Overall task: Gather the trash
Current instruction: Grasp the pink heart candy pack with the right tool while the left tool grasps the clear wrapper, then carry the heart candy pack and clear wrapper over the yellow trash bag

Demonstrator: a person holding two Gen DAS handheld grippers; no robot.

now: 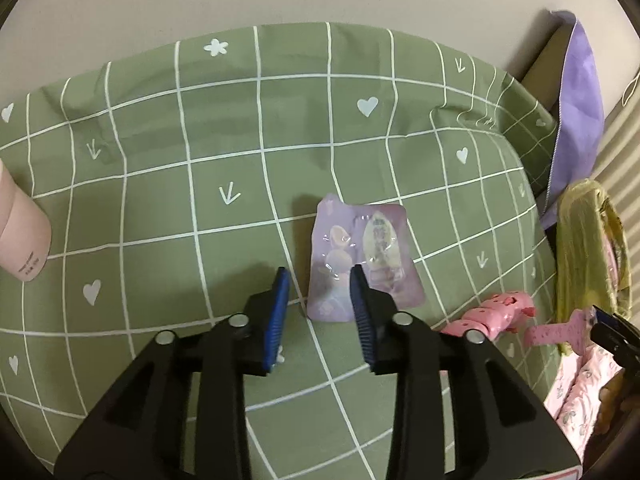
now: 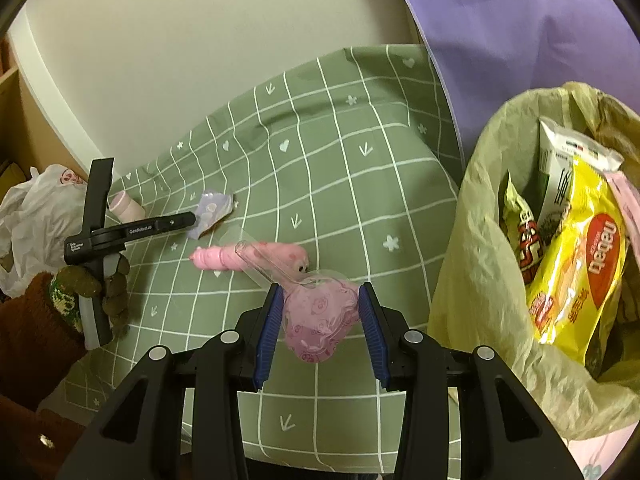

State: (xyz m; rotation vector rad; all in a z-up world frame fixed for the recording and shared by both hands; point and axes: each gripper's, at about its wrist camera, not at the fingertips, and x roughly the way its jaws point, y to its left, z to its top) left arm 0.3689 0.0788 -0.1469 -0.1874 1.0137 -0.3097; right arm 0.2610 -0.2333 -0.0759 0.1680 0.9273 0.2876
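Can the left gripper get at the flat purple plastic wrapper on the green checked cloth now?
Probably yes. The left gripper has open jaws and the flat purple plastic wrapper lies just ahead on the green checked cloth, nothing covering it.

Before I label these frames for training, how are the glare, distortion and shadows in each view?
Left wrist view: the fisheye bows the tablecloth grid, the corners are dark, glare streaks the purple wrapper, and soft shadows fall left of it. Right wrist view: the same bowing, even light, and glossy highlights on the yellow packet in the trash bag.
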